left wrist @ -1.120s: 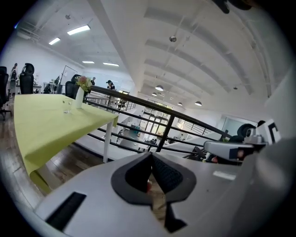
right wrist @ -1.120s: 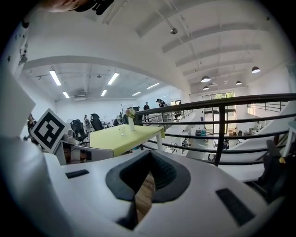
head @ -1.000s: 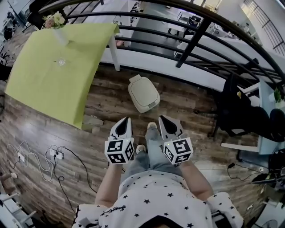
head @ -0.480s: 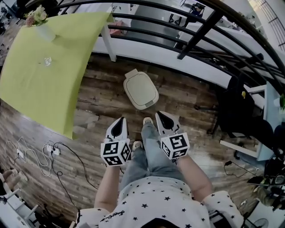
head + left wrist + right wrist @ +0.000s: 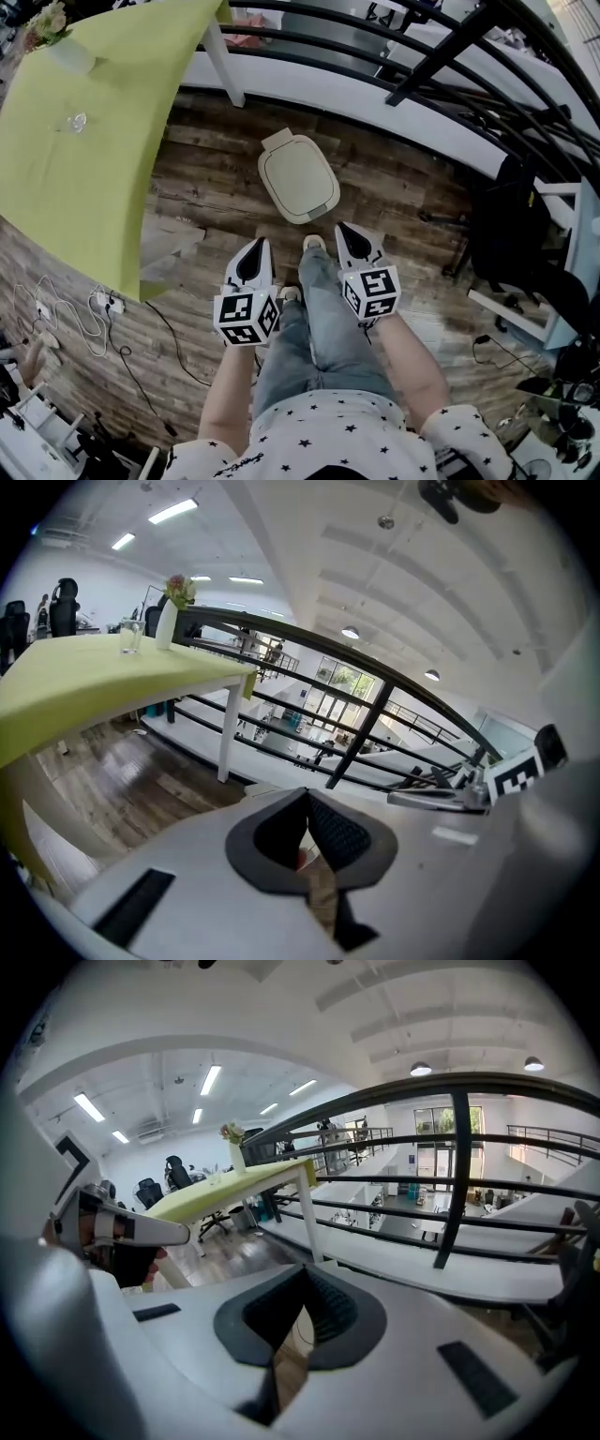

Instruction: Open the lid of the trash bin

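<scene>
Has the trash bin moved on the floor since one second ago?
No. The trash bin stays near the same white table leg; only the view shifted.

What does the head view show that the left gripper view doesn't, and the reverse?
Head view only: the whole bin, lid closed, on the floor ahead of the person's legs, plus a power strip. Left gripper view only: ceiling lights and a close look at the left gripper, its jaws shut with nothing between them. Both: the green table, vase, glass, railing and right gripper.
</scene>
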A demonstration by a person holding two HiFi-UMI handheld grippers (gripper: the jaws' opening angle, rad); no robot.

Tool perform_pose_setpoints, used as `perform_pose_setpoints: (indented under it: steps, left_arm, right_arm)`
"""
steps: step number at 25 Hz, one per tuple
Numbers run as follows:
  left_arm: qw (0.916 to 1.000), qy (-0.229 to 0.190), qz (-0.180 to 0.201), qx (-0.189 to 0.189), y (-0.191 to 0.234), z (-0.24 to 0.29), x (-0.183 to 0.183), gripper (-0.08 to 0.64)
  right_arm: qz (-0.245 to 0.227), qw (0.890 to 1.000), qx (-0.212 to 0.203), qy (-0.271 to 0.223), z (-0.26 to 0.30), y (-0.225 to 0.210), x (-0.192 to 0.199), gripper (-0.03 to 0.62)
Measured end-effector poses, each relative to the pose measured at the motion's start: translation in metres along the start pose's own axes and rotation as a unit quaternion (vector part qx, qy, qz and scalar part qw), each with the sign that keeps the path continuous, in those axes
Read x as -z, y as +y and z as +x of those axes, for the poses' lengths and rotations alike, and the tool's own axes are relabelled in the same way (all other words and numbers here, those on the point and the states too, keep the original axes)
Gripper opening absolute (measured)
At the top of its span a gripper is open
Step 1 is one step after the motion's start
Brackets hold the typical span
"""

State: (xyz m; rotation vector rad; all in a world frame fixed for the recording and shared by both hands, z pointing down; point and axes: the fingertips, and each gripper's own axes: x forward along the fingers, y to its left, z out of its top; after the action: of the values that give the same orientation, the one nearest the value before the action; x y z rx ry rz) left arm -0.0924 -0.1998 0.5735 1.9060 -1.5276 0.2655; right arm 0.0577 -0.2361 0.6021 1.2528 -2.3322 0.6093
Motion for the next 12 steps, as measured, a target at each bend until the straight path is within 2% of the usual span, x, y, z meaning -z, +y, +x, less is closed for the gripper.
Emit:
perform_pose_setpoints:
  steps: [5, 12]
  left_arm:
    - [0.9999, 0.012, -0.005, -0.003, 0.004, 0.020, 0.015, 0.012]
    - [0.9996, 0.022, -0.016, -0.008, 0.014, 0.041, 0.030, 0.012]
  right_arm:
    - [0.009, 0.999, 0.003, 0.043, 0.036, -0.022, 0.043, -0.006]
    - [-0.005, 0.994, 0.001, 0.112, 0.086, -0.040, 0.106, -0.006]
